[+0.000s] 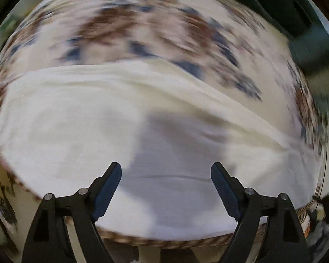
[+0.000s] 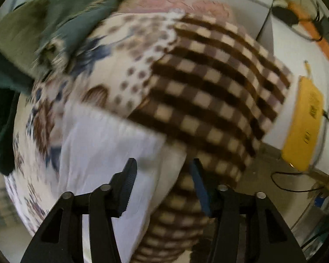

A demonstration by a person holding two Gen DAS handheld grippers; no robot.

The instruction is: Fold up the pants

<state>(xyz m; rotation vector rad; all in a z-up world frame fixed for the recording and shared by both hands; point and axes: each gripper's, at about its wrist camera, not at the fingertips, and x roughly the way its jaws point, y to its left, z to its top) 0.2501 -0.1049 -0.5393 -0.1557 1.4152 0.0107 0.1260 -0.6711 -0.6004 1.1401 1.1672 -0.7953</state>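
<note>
The white pants [image 1: 98, 120] lie spread flat across a floral bedsheet [image 1: 142, 22], with a long fold ridge running across them. My left gripper [image 1: 166, 171] points down over the pants near their front edge. Its jaws stand wide open with nothing between them. In the right wrist view the white pants [image 2: 103, 144] lie at the lower left, one end beside a brown checkered blanket [image 2: 208, 87]. My right gripper [image 2: 163, 166] hovers over that end, jaws apart, nothing gripped. Both views are blurred.
A dark green cloth [image 2: 54, 17] is heaped at the far left of the bed, and shows at the top right of the left wrist view [image 1: 274, 4]. A yellow flat object [image 2: 304, 122] and an orange power strip [image 2: 313, 32] with cables lie to the right, off the bed.
</note>
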